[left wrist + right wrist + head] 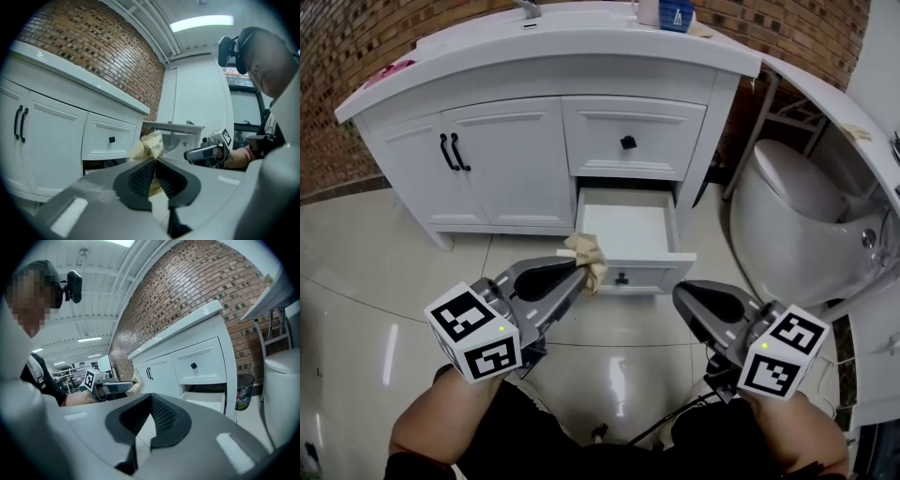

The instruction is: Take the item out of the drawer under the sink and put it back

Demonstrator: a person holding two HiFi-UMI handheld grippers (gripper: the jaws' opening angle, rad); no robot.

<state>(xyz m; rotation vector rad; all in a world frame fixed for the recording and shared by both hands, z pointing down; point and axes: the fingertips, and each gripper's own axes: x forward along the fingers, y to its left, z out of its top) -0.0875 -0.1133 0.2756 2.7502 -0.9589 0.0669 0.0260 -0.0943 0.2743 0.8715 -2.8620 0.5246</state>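
A crumpled beige paper packet (587,256) hangs in the air just in front of the open lower drawer (627,228) of the white vanity. My left gripper (579,273) is shut on it, and the packet (149,146) sticks up past the jaw tips of that gripper (153,162) in its own view. The drawer looks empty inside. To the right, my right gripper (679,296) is shut with nothing in it, level with the drawer front (623,277). In the right gripper view its pads meet at the tips (150,398), and the left gripper (114,387) shows beyond them with the packet (137,379).
The vanity (546,103) has a double door (487,159) on the left and a shut upper drawer (630,138) above the open one. A white toilet (795,217) stands to the right. A black waste bin (243,391) sits between the vanity and the toilet. The floor is glossy tile (356,281).
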